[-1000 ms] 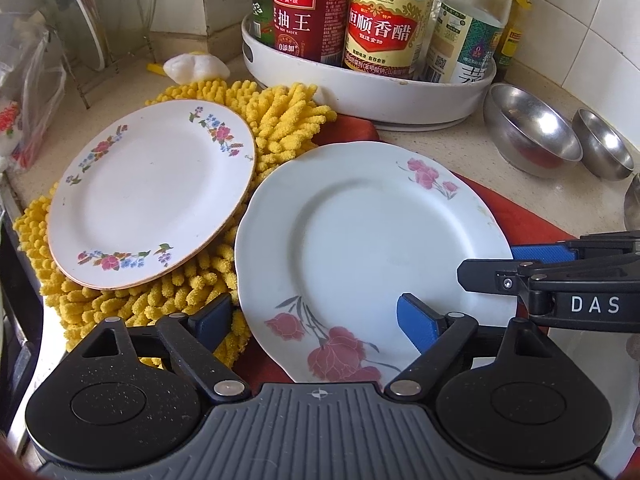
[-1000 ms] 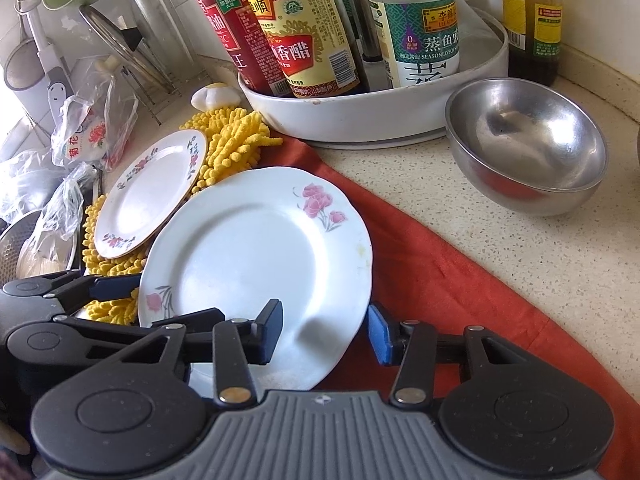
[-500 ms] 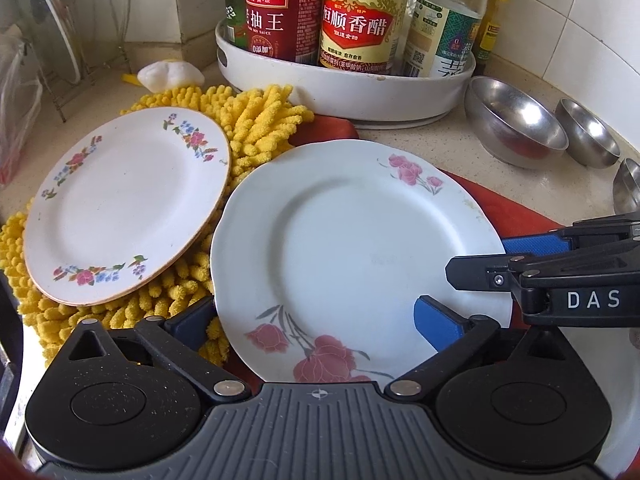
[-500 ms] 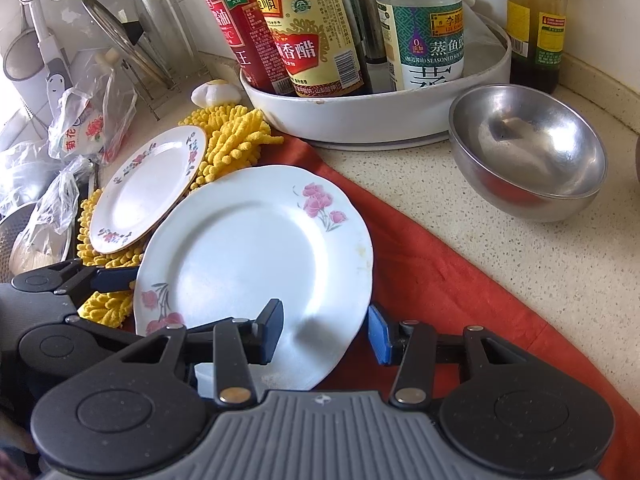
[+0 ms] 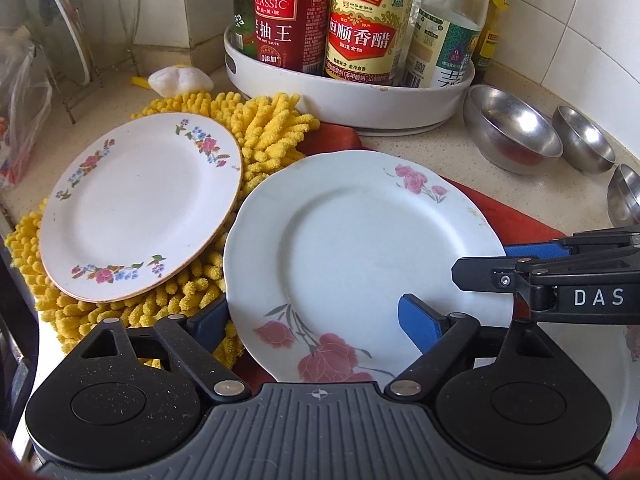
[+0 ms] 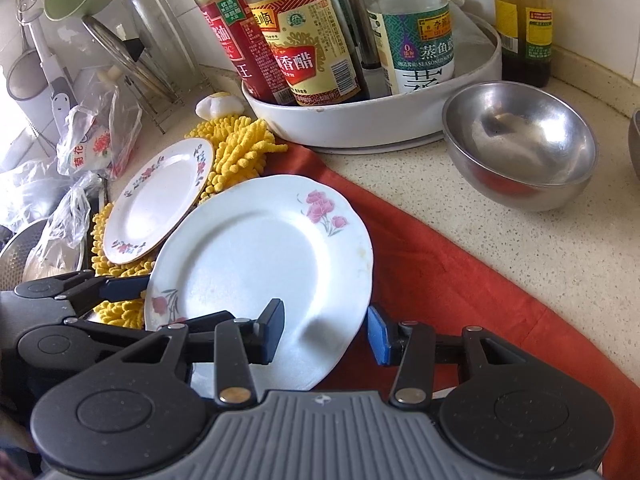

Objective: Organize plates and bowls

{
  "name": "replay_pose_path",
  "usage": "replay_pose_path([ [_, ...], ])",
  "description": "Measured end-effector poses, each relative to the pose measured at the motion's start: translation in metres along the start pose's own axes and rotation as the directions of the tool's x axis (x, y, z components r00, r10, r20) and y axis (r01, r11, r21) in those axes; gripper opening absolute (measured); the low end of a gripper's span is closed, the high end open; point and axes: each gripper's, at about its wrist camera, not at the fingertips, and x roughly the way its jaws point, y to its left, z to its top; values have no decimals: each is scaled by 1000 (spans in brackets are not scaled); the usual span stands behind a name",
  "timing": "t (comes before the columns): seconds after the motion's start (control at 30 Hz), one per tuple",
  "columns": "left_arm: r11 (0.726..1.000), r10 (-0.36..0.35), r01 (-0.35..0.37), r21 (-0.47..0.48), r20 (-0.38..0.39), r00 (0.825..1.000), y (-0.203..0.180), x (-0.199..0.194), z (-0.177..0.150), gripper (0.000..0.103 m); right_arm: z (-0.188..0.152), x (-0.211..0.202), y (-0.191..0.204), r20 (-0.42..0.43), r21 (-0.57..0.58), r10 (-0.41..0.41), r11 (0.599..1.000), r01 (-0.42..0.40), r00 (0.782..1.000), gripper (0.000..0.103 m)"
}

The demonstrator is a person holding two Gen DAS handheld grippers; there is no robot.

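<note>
Against back wall of counter, white tray (image 5: 348,108) holds bottles: red label (image 5: 276,16) reads "CLASSIC", next bottle (image 5: 362,32) "恒顺香醋". Your right gripper (image 6: 326,332) bears "DAS"; its jaws stand apart, straddling right rim of pink-rose plate (image 5: 360,264), no contact visible. Your left gripper (image 5: 312,324) gapes wide across plate's near rim. Plate lies on red cloth (image 6: 448,292); small floral plate (image 5: 140,208) rests on yellow mat (image 5: 264,136). Steel bowls (image 5: 512,136) sit toward counter's right edge.

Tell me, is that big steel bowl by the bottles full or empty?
Empty: the steel bowl stands upright on the counter and its bare shiny bottom shows.
</note>
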Motion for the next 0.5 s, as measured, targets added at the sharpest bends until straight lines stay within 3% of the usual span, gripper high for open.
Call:
replay_pose_path([
  [0.27, 1000, 5, -5, 13, 1, 1000, -4, -2, -2, 90, -11, -1, -4, -26, 7, -1, 1000, 1, 1000, 42],
  [0.5, 1000, 12, -12, 14, -4, 1000, 0, 4, -2, 93, -7, 3, -5, 4, 15, -14, 1000, 14, 1000, 42],
])
